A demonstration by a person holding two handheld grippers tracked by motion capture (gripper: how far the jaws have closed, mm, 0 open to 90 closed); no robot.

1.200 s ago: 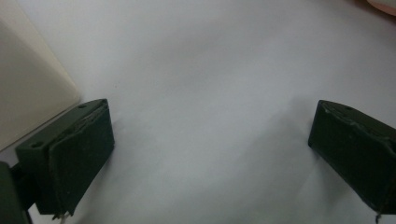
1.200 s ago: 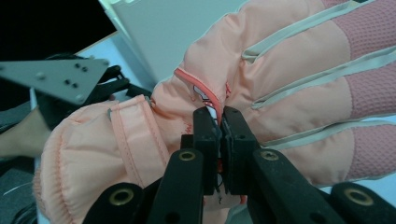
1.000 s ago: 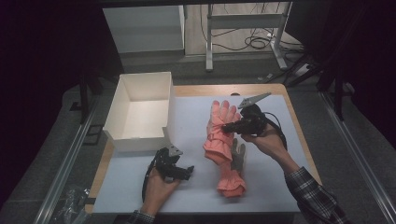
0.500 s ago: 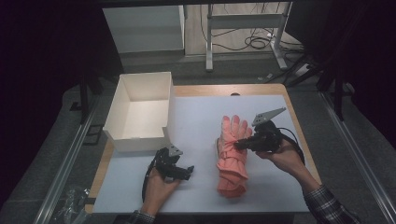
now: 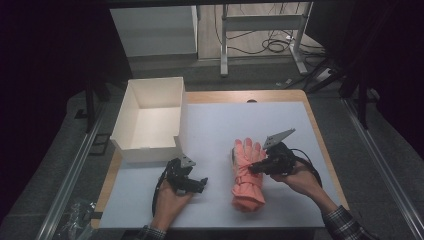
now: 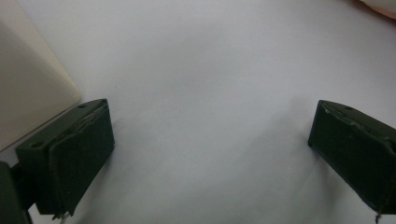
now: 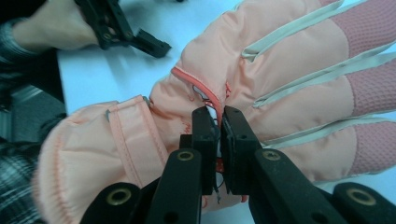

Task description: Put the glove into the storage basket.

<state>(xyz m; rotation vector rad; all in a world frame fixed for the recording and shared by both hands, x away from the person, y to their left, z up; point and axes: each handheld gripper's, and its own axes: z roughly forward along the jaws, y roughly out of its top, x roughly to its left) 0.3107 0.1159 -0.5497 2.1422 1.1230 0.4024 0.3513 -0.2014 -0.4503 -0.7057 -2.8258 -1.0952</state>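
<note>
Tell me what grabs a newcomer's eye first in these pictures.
The salmon-pink winter glove stands out, lying on the pale blue mat right of centre, with the right gripper shut on a pinch of its fabric. Next comes the open white box at the mat's left edge. In front of the box, the left gripper rests with jaws wide open, holding nothing.

Open white box [image 5: 150,122] at the worktop's [image 5: 215,125] far left corner; cables [image 5: 272,46] on the floor beyond.
</note>
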